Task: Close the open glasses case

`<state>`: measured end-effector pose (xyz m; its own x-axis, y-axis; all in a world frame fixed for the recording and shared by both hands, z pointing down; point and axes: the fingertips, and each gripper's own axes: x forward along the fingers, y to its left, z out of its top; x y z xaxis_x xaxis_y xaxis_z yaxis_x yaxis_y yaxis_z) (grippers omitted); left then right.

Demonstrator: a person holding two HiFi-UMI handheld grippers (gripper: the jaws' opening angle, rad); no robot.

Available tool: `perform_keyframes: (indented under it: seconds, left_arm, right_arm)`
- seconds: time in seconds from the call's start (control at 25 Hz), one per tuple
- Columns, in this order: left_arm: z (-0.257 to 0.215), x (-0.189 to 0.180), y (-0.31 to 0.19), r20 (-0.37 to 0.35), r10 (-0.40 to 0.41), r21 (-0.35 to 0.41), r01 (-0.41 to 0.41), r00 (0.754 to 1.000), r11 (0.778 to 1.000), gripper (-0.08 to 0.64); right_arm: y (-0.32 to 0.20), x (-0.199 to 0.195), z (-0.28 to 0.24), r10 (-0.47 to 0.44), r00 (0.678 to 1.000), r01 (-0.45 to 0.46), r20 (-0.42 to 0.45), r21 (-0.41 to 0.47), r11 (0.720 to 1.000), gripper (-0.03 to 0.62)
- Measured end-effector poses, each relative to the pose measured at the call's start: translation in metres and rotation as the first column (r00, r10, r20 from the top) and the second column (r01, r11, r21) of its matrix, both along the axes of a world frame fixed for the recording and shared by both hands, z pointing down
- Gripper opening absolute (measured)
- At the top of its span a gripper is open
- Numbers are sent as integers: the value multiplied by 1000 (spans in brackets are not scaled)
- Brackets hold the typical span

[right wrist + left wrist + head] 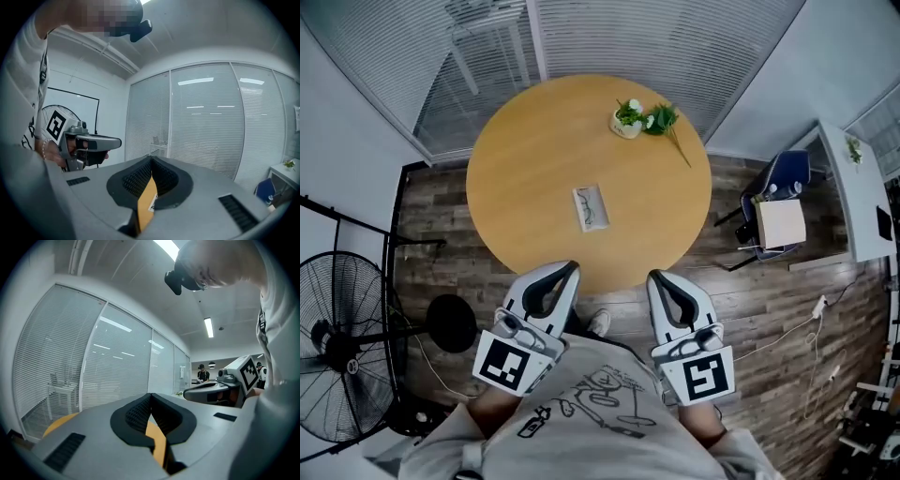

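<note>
With the left gripper (570, 272) and right gripper (656, 278) held near the desk (525, 159) edge, fingers clenched on nothing, the open glasses case (592, 207) at mid-desk could be skidded away if pressed shut unbraced.

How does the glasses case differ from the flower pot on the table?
The open whitish glasses case lies flat near the middle; the small white flower pot stands by the far edge. The case is rectangular, the pot round with green leaves. Both rest on the round wooden table.
</note>
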<state>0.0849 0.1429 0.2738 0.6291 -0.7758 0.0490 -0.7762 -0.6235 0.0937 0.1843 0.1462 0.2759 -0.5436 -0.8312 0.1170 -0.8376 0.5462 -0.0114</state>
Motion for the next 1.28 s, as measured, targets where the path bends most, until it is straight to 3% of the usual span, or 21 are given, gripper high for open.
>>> perform_keyframes:
  seconds: [1.28]
  left_arm:
    - [1,-63,-127,-18,42,6,-42,999,999,18]
  right_arm:
    - [-121,-66,-2,36,999,-36,-12,3,999,9]
